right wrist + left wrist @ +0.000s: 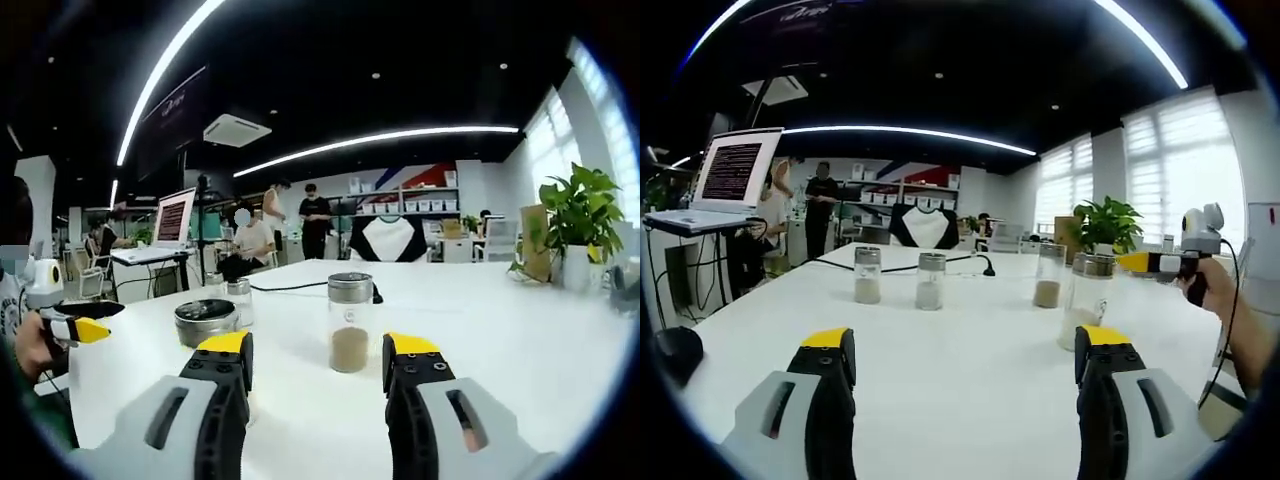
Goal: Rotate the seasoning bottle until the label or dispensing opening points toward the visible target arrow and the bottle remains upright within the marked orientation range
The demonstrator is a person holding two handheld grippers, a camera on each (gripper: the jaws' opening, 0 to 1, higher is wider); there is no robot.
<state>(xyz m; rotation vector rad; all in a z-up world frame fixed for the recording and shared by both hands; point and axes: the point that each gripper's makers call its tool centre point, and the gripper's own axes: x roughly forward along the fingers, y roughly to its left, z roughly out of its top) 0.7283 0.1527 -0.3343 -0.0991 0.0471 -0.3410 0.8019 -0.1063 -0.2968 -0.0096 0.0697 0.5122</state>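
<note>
Several glass seasoning bottles with metal lids stand upright on the white table (960,370). In the left gripper view, two (868,275) (930,281) stand left of centre, one (1048,275) stands right of centre, and the nearest (1087,300) is just beyond the right jaw. My left gripper (965,345) is open with nothing between its jaws. My right gripper (1180,262) is held by a hand at the far right. In the right gripper view, my right gripper (318,350) is open and a bottle of brown seasoning (349,322) stands a little ahead of the gap. A dark-lidded bottle (205,320) sits by the left jaw.
A black cable (940,262) runs across the far side of the table. A laptop (735,175) sits on a raised stand at the left, and a potted plant (1105,225) stands at the back right. A dark object (675,350) lies at the table's left edge. People stand behind.
</note>
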